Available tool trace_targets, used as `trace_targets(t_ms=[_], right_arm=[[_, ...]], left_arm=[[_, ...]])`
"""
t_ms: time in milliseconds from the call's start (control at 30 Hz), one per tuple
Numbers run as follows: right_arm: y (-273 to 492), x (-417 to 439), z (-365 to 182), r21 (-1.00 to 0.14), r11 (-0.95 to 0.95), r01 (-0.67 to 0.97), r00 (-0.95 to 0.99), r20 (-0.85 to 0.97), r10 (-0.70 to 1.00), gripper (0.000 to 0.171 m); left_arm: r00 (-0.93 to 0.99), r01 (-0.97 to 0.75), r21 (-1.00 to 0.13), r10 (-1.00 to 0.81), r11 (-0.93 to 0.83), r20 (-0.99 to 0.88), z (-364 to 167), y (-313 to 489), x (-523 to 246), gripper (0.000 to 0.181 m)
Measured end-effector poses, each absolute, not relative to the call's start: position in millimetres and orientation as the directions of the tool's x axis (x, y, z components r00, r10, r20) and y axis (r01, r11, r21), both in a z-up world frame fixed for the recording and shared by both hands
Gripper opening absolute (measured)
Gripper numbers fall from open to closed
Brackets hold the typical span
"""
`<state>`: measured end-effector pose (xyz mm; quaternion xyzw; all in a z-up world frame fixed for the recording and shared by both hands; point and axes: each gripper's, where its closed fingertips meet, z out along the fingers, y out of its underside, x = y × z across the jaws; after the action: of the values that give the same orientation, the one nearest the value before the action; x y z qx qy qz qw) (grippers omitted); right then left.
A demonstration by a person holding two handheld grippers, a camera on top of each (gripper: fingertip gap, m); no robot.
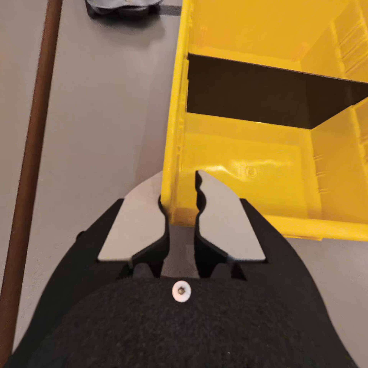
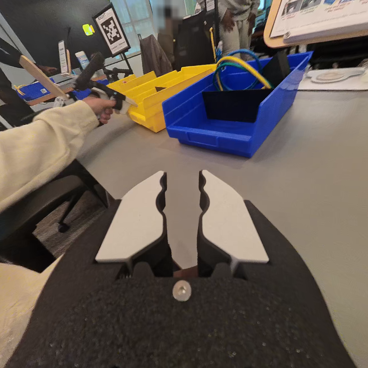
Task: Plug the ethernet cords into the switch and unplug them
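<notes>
My left gripper (image 1: 180, 175) straddles the left wall of a yellow bin (image 1: 249, 151) at its near corner, one finger outside and one inside, shut on the wall. A black divider (image 1: 258, 93) crosses the bin. In the right wrist view the left gripper (image 2: 119, 101) sits at the yellow bin's (image 2: 159, 91) front corner. Yellow, green and blue ethernet cords (image 2: 235, 58) loop up from the back of a blue bin (image 2: 215, 139). My right gripper (image 2: 182, 173) is open and empty over the grey table, well short of the blue bin. No switch is recognisable.
The table's brown edge (image 1: 33, 139) runs along the left. A dark bundle (image 1: 123, 8) lies beyond the yellow bin. A person's cream sleeve (image 2: 39, 139) reaches across above a black chair (image 2: 59, 199). Another person (image 2: 235, 23) stands at the back. A tilted board (image 2: 318, 20) hangs at top right.
</notes>
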<state>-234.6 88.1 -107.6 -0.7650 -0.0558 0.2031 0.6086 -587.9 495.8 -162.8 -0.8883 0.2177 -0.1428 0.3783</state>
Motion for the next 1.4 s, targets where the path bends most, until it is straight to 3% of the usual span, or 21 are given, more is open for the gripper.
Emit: trace_targets(t_ms=[33, 133, 333, 433, 567, 633, 667, 700, 767, 933, 1067, 1233, 1400], right_arm=[[88, -242, -113, -0.946, -0.277, -0.168, 0.902, -0.261, 0.343, 0.030], [88, -267, -133, -0.928, -0.352, -0.117, 0.892, -0.254, 0.373, 0.031], [121, -345, -159, -0.899, -0.400, 0.177, 0.873, -0.045, 0.486, 0.047], [161, -398, -154, -0.889, -0.429, 0.158, 0.867, -0.083, 0.492, 0.065], [221, -424, -133, -0.907, -0.414, 0.073, 0.943, -0.072, 0.325, 0.068], [224, -446, -133, -0.892, -0.451, 0.033, 0.921, -0.148, 0.359, 0.066], [223, -451, -140, -0.878, -0.476, 0.046, 0.926, -0.142, 0.351, 0.078], [224, -449, -144, -0.874, -0.478, 0.086, 0.942, -0.085, 0.323, 0.075], [225, -438, -148, -0.872, -0.462, 0.163, 0.963, 0.039, 0.265, 0.053], [191, -440, -160, -0.847, -0.473, 0.244, 0.938, 0.082, 0.336, 0.046], [188, -431, -158, -0.870, -0.419, 0.261, 0.958, 0.180, 0.222, 0.019], [199, -419, -149, -0.884, -0.363, 0.294, 0.952, 0.238, 0.191, 0.012], [199, -409, -88, -0.923, -0.193, 0.334, 0.940, 0.313, 0.133, 0.012]], left_arm=[[0.863, -0.274, -0.757, -0.499, -0.594, 0.079, -161, 497, -586, 0.005], [0.858, -0.277, -0.785, -0.510, -0.554, 0.057, -159, 483, -580, 0.002], [0.894, -0.292, -0.785, -0.448, -0.546, -0.021, -160, 409, -586, 0.003], [0.895, -0.280, -0.767, -0.446, -0.578, 0.009, -161, 364, -593, 0.003], [0.904, -0.206, -0.781, -0.421, -0.590, 0.079, -160, 310, -600, 0.003], [0.904, -0.209, -0.791, -0.422, -0.575, 0.068, -160, 290, -602, 0.003], [0.907, -0.206, -0.793, -0.415, -0.574, 0.065, -160, 282, -602, 0.003], [0.910, -0.208, -0.793, -0.410, -0.573, 0.058, -160, 276, -603, 0.003], [0.917, -0.216, -0.796, -0.398, -0.566, 0.034, -159, 265, -605, 0.003], [0.925, -0.212, -0.792, -0.379, -0.572, 0.026, -160, 250, -609, 0.002], [0.929, -0.244, -0.786, -0.369, -0.568, -0.022, -159, 251, -609, 0.002], [0.924, -0.253, -0.854, -0.376, -0.455, -0.073, -138, 246, -604, 0.002], [0.929, -0.219, -0.935, -0.353, -0.277, -0.113, -75, 245, -592, 0.002]])
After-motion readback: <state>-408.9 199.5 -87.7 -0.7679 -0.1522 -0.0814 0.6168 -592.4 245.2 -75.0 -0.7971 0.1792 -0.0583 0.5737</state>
